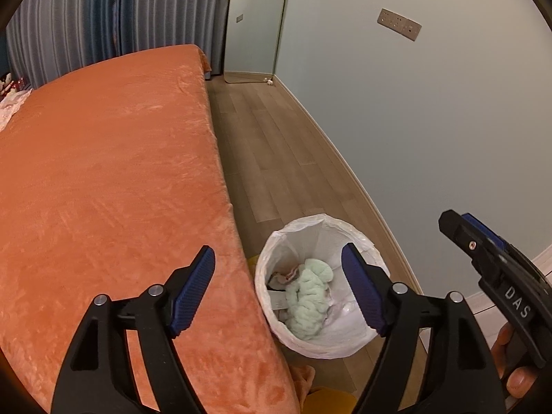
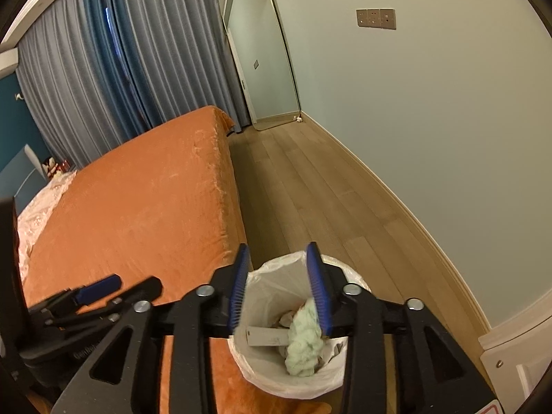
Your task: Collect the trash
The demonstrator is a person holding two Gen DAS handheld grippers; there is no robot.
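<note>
A white trash bin (image 1: 312,229) lined with a plastic bag stands on the floor beside the bed. Inside lie a pale green cloth (image 1: 308,298), crumpled paper and a small flat box. My left gripper (image 1: 277,288) is open and empty, above the bed's edge and the bin. The right gripper shows in the left wrist view at the right edge (image 1: 483,241). In the right wrist view the bin (image 2: 265,284) sits under my right gripper (image 2: 279,288), which is open and empty above it, with the green cloth (image 2: 305,348) below its right finger.
An orange bed cover (image 1: 110,179) fills the left. Wooden floor (image 1: 276,145) runs between the bed and the pale wall (image 1: 431,110). A mirror (image 2: 262,58) leans in the far corner beside grey curtains (image 2: 103,79). A yellow item (image 1: 327,400) lies on the floor near the bin.
</note>
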